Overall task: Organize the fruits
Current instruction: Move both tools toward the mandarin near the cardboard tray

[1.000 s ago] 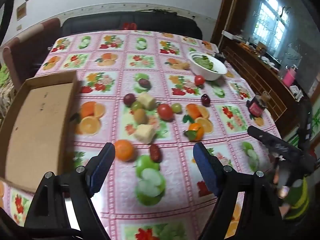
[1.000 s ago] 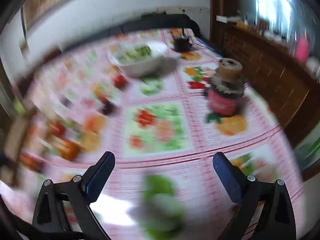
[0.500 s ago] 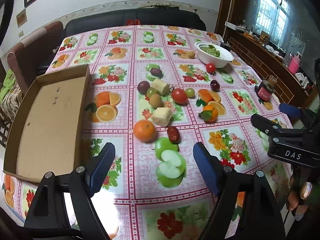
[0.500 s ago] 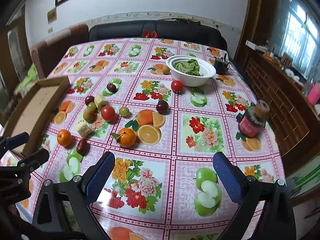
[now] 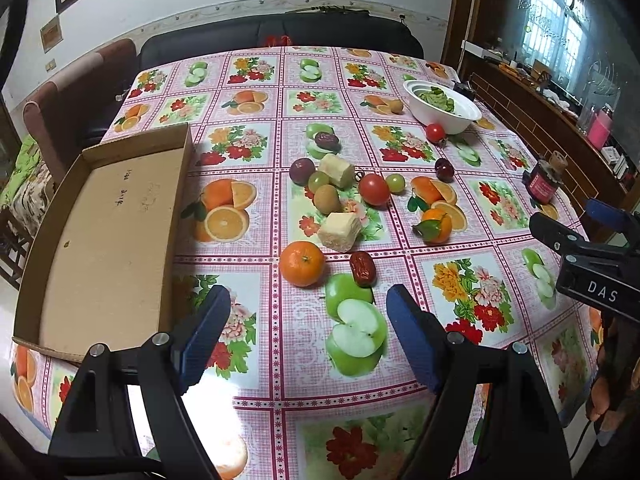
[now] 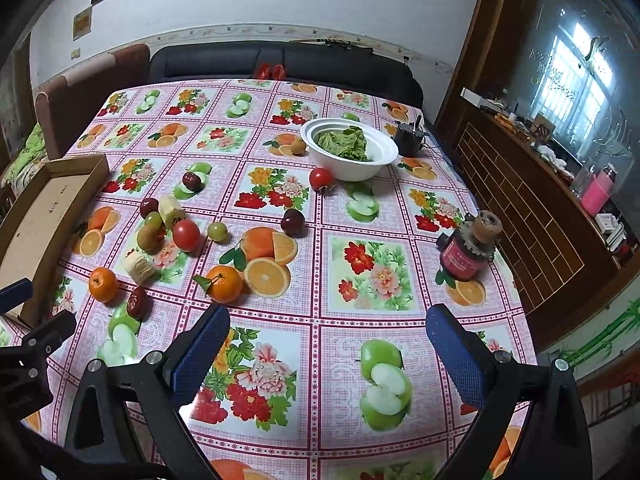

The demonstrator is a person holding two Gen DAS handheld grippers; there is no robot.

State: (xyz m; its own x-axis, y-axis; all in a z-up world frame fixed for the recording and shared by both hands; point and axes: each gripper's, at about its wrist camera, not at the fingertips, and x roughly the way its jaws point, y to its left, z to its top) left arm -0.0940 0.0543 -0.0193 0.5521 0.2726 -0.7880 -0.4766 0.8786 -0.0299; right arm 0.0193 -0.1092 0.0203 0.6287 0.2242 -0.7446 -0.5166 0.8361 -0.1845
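Fruit-print cloth covered desk (image 5: 256, 364). Cardboard tray (image 5: 108, 236) was seen at left edge, holding nothing. Left gripper (image 5: 308, 340) was held low over near edge, fingers apart, nothing clamped. Mandarin (image 5: 301, 263) and red date (image 5: 363, 268) were seen just ahead of it; tomato (image 5: 374, 189) further back among loose fruit. Right gripper (image 6: 324, 356) was held fingers apart, nothing clamped. White bowl (image 6: 352, 168) of greens was seen far right.

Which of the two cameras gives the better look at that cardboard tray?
The left wrist view. There the cardboard tray shows nearly whole: its bare floor, faint writing and raised walls, with no fruit inside. The right wrist view catches only part of it at the left edge, where the frame and the left gripper cut it off.
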